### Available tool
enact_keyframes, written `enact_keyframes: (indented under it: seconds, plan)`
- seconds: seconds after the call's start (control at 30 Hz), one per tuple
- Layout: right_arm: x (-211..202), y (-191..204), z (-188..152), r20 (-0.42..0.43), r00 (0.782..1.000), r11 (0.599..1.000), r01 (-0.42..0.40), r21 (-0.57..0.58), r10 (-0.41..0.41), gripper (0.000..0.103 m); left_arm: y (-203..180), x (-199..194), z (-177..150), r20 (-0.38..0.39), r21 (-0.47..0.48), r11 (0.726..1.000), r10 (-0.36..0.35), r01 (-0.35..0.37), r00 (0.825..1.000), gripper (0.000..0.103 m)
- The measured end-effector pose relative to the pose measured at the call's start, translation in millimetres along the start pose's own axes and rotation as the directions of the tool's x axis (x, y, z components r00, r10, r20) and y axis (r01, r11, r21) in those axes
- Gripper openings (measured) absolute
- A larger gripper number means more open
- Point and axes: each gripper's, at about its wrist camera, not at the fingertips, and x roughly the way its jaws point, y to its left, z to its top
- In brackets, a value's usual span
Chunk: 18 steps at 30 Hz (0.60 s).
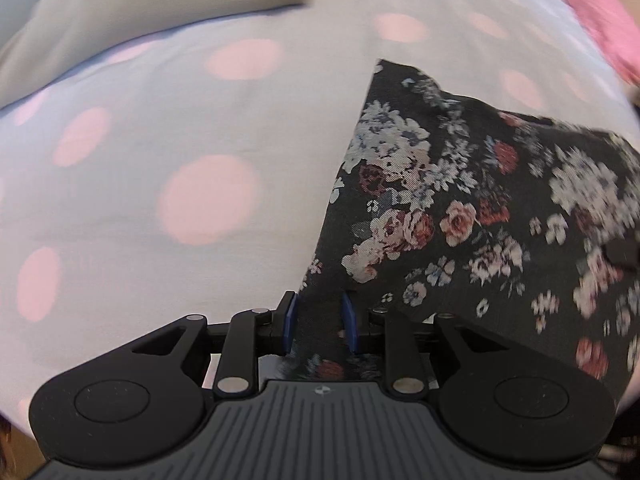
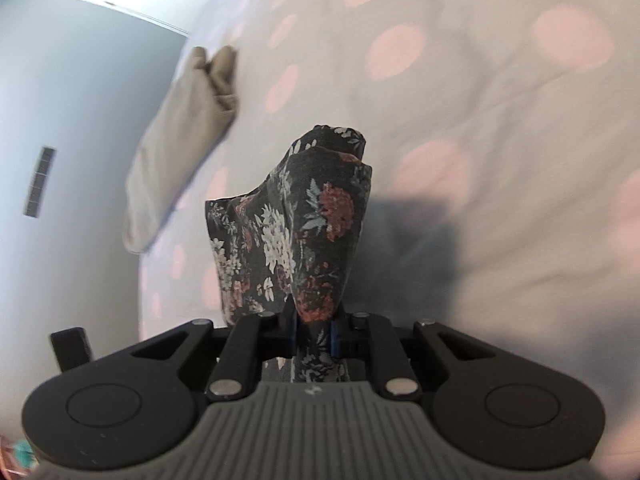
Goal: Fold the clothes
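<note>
Showing a dark floral garment (image 1: pixel 460 208) lifted partly off a bedsheet (image 1: pixel 160 140) of pale blue with pink dots, held from two ends. Hanging between the two grippers, draping in soft folds, with its far edge blurred in the left wrist view.

Left gripper (image 1: pixel 320 322) grasping an edge of the floral fabric: cloth running down between the blue pads (image 1: pixel 349 320), though a sliver of gap is showing beside the left-hand pad, so possibly a loose hold rather than a firm pinch. Right gripper (image 2: pixel 314 336) clenching a bunched corner of the same garment, pads pressed close on it, cloth rising ahead in a crumpled peak.

Judging by the drape: thin, light, limp cloth, not stiff at all, unlikely to tear or break, but apt to slide through a slack grip and to sag in the middle. Best taken at corners or along a hem, pinching a doubled thickness rather than a single layer, and keeping the span taut between both hands.

Lying nearby on the sheet: a beige folded garment (image 2: pixel 180 140) and, at the upper right in the left wrist view, a pink cloth (image 1: pixel 592 12).

Finding no readable brand, label or writing anywhere; only a small emblem on each gripper body, too small to make out.
</note>
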Motion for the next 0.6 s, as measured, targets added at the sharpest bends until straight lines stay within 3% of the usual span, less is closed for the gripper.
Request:
enact_keyframes:
  seconds: [0.13, 0.2, 0.3, 0.4, 0.6]
  plan:
    - [-28.6, -30.8, 19.8, -0.015, 0.995, 0.994, 0.099, -0.037, -0.100, 0.016, -28.0, 5.5, -1.6, -0.015, 0.078, 0.993, -0.092, 0.093, 0.996, 0.022]
    - [-34.3, -47.9, 30.5, -0.035, 0.990, 0.990, 0.138, -0.025, -0.139, 0.016, -37.9, 2.5, -1.0, 0.016, 0.102, 0.983, -0.153, 0.151, 0.988, 0.024]
    - [-33.1, -78.1, 44.3, -0.062, 0.979, 0.980, 0.197, 0.012, -0.196, 0.016, -43.8, -0.5, 4.3, 0.083, 0.116, 0.968, -0.233, 0.223, 0.969, 0.042]
    - [-24.6, -104.7, 51.3, -0.096, 0.975, 0.975, 0.208, 0.075, -0.200, 0.016, -45.5, 4.6, 11.6, 0.109, 0.100, 0.956, -0.287, 0.277, 0.952, 0.043]
    - [-20.8, -121.6, 52.6, -0.112, 0.973, 0.976, 0.209, 0.067, -0.201, 0.017, -45.1, 24.8, 7.6, 0.128, 0.052, 0.923, -0.385, 0.381, 0.914, 0.043]
